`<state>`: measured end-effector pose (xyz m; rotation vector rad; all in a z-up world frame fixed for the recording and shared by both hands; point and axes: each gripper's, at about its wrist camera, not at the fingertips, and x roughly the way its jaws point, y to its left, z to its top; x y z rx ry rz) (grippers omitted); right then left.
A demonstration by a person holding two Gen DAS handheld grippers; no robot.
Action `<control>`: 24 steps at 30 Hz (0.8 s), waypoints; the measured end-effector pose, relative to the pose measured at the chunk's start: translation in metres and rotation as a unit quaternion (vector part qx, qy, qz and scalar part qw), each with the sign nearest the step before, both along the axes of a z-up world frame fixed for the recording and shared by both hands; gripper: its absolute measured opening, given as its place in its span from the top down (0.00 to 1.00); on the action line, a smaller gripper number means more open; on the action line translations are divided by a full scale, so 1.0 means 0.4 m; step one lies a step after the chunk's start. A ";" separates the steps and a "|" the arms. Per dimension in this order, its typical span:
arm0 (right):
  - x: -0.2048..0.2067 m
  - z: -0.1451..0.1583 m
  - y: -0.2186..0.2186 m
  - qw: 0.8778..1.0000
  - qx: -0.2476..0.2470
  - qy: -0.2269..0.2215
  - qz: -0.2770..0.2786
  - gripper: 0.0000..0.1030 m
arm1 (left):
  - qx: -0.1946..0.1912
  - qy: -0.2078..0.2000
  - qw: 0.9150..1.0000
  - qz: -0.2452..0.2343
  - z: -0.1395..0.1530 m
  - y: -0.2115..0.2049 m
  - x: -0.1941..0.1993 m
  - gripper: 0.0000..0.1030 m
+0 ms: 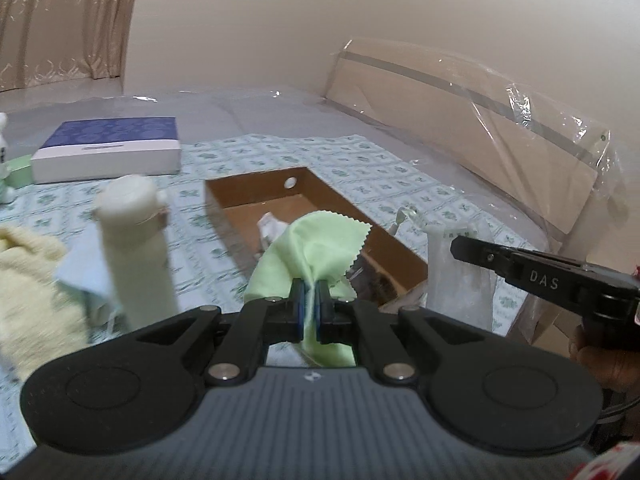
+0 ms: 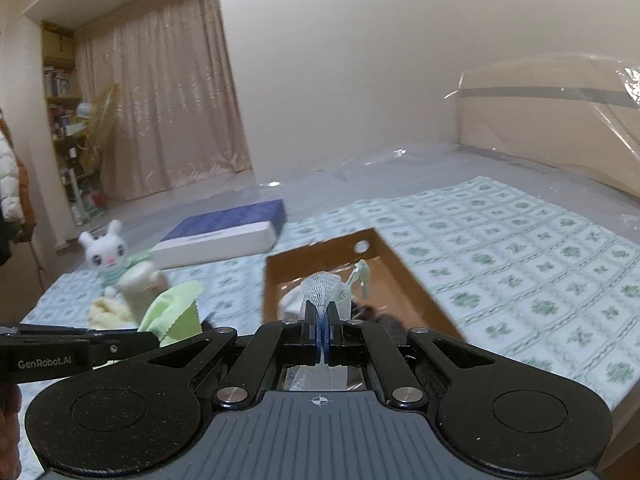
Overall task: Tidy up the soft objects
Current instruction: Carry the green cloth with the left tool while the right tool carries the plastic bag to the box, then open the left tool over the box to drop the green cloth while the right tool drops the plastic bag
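My left gripper (image 1: 310, 286) is shut on a light green cloth (image 1: 316, 240) with zigzag edges, held above the near end of an open cardboard box (image 1: 256, 192). My right gripper (image 2: 321, 310) is shut on a white mesh net (image 2: 322, 284), held over the same box (image 2: 320, 252). The green cloth also shows at the left of the right wrist view (image 2: 172, 312). The white mesh shows at the right of the left wrist view (image 1: 456, 272). Small white and dark items lie inside the box.
A blue and white box (image 1: 108, 148) lies on the patterned bedspread (image 1: 360, 168). A cream roll (image 1: 136, 240), a yellow towel (image 1: 28, 280) and a white plush bunny (image 2: 104, 252) sit at the left. A plastic-wrapped headboard (image 1: 460, 120) stands at the right.
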<state>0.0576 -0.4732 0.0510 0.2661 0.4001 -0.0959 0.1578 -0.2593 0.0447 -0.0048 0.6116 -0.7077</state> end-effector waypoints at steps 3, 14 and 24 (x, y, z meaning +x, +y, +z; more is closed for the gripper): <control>0.033 -0.004 -0.049 1.000 -0.002 0.002 -0.004 0.99 | 0.001 0.003 1.000 -0.004 -0.007 -0.053 0.033 0.96; 0.216 -0.031 -0.176 1.000 -0.013 0.008 0.025 0.99 | 0.012 0.021 1.000 -0.003 -0.069 -0.196 0.176 0.96; 0.358 -0.081 -0.198 0.997 -0.038 0.022 0.057 0.99 | 0.025 0.025 0.999 0.000 -0.136 -0.261 0.279 0.96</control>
